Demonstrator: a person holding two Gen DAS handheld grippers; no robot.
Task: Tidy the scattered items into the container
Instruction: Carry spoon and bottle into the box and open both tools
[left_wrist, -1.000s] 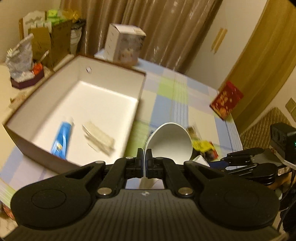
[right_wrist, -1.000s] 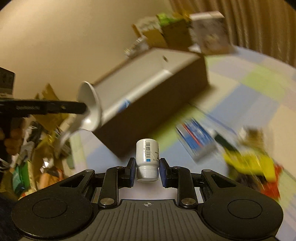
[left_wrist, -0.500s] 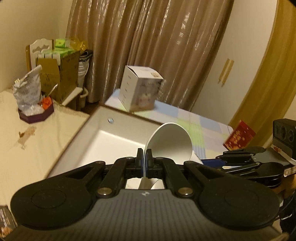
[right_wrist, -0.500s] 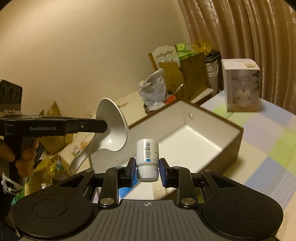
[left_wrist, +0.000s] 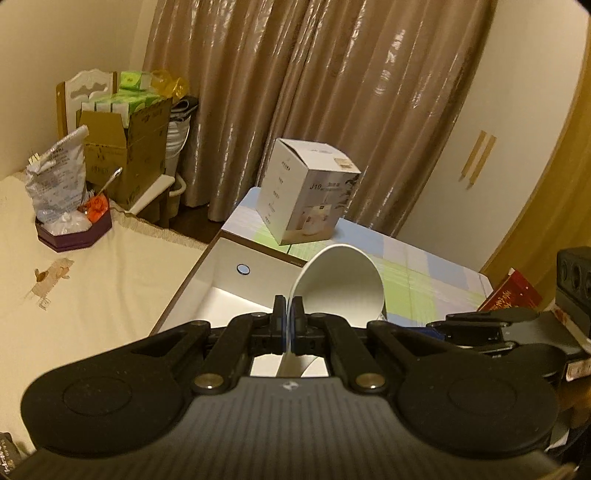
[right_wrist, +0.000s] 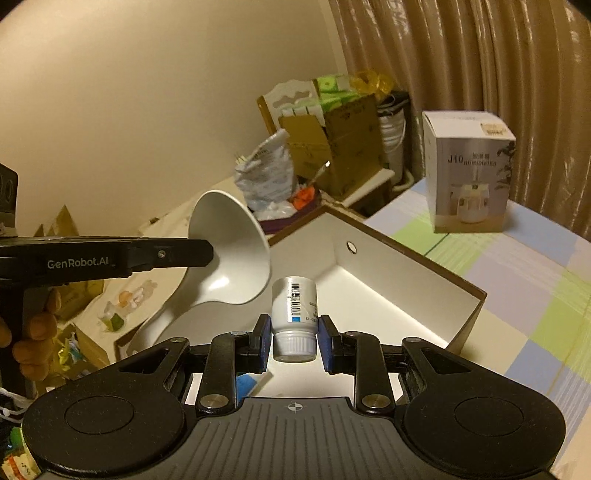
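Container (right_wrist: 402, 280): an open box, white inside and brown outside, lying on the tabletop (right_wrist: 517, 266) with its far end towards the tabletop's far edge, where a white carton (right_wrist: 467, 170) stands upright just beyond it. A small round hole marks the box's far inner wall. Seen through my right tool's linkage, a blue-and-white item (right_wrist: 249, 382) lies on the box floor; I cannot tell what it is.

Left tool (left_wrist: 287, 319): I have it clenched on the thin rim of a white bowl (left_wrist: 341, 286), which is held tilted on edge above the near part of the box, its hollow facing away from my left camera. In the right view the same bowl (right_wrist: 231, 251) hangs off the tool's black finger, clear of the box walls.

Right tool (right_wrist: 294, 338): grasping a white bottle (right_wrist: 294, 314) at its neck, blue pads (right_wrist: 263, 341) pressed on either side, ribbed cap towards the camera, barcode label upward. The bottle is held above the box's interior, just beside the bowl without touching it.

A checked cloth covers the tabletop.
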